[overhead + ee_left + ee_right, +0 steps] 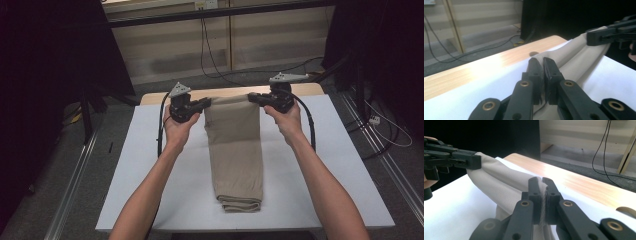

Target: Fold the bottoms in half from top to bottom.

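Both grippers are clamped on the far end of the trousers (235, 145), the left gripper (206, 103) pinching one corner and the right gripper (252, 97) the other, jaws pressed together with only beige cloth between them. Bare forearms reach up from the near edge and spread apart, each hand wrapped round its gripper's body, the jaws turned inward toward each other across the cloth. On the white table (150, 165) the folded trousers lie in a long strip, long axis running from the near edge straight away toward the wooden far edge (305, 89). That far end is lifted and stretched taut between the two grippers, while the folded near end rests flat.
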The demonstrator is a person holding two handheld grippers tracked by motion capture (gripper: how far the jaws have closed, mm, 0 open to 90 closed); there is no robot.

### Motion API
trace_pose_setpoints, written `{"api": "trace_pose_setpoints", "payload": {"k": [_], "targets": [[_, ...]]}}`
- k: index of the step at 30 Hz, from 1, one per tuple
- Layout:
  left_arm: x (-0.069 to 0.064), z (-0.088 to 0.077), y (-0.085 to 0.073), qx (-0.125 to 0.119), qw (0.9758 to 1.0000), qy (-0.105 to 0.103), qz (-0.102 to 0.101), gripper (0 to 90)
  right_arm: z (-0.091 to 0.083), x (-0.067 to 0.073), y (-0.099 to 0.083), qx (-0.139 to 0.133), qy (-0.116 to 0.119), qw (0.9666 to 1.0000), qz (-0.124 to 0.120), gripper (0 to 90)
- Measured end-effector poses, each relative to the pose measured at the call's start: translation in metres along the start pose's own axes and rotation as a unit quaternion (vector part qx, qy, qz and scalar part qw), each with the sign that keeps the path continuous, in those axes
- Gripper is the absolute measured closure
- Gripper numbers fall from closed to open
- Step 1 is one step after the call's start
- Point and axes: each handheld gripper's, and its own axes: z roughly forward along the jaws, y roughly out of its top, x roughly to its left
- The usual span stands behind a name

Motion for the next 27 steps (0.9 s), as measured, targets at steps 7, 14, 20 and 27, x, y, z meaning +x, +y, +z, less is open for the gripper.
{"api": "trace_pose_setpoints", "payload": {"k": [7, 14, 20, 27], "targets": [[-0.023, -0.026, -0.027, 0.000, 0.9997, -0.025, 0.006, 85.6, -0.027, 0.024, -0.025, -0.001, 0.021, 0.9996, -0.018, 85.9], [-0.048, -0.050, -0.061, 0.033, 0.9974, -0.060, 0.020, 85.5, -0.049, 0.048, -0.063, 0.018, 0.048, 0.9984, -0.026, 85.9], [-0.073, -0.068, -0.088, 0.064, 0.9940, -0.083, 0.031, 85.1, -0.067, 0.070, -0.098, 0.043, 0.065, 0.9966, -0.024, 85.1], [-0.095, -0.085, -0.113, 0.103, 0.9870, -0.112, 0.054, 84.5, -0.086, 0.091, -0.135, 0.089, 0.085, 0.9921, -0.026, 80.8]]}}
